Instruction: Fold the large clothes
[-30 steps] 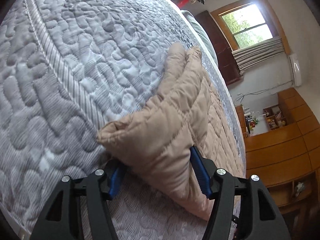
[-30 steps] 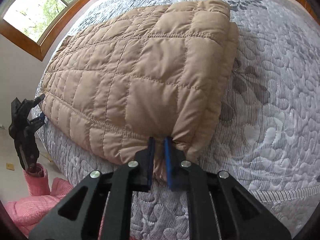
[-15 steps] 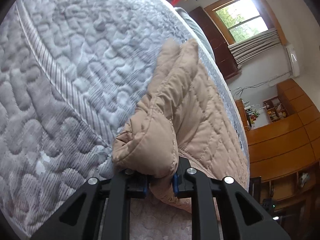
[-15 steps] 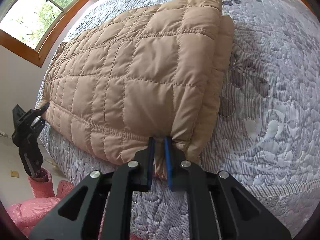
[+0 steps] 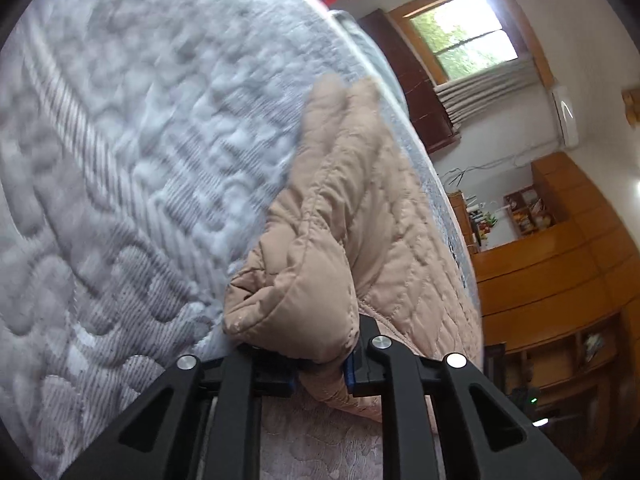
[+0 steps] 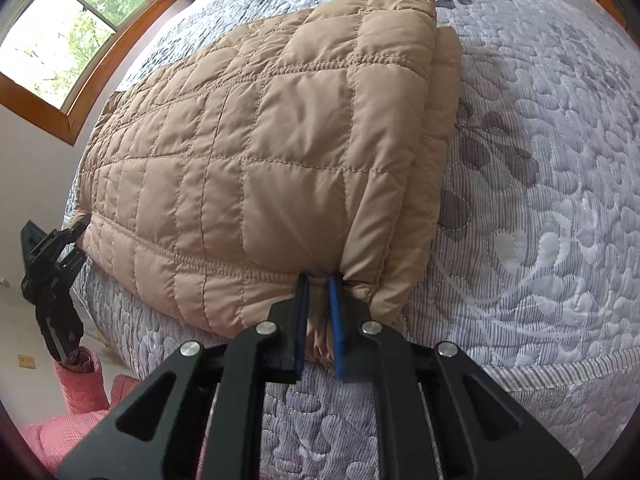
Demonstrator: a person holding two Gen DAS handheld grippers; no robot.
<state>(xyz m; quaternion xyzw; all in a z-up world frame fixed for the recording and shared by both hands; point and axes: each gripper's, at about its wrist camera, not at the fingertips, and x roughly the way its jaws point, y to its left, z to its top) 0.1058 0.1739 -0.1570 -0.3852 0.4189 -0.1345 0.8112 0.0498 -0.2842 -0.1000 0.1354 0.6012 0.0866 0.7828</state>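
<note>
A tan quilted jacket [image 6: 260, 152] lies folded lengthwise on a grey quilted bed [image 6: 540, 200]. My right gripper [image 6: 319, 296] is shut on the jacket's near corner at the bed's front edge. My left gripper [image 5: 320, 364] is shut on the jacket's other near corner [image 5: 304, 300], which is bunched and lifted a little off the bed. The left gripper also shows in the right wrist view [image 6: 70, 240] at the far left, on the jacket's edge.
The grey bedspread [image 5: 120, 160] spreads wide to the left of the jacket. A window [image 6: 60, 32] is behind the bed. Wooden cabinets [image 5: 560, 280] and shelves stand along the wall. A pink-sleeved arm [image 6: 80, 376] is at lower left, by the floor.
My left gripper closed on the jacket corner and has raised it slightly. My right gripper stayed shut on its corner, and the jacket looks pulled tauter between the two.
</note>
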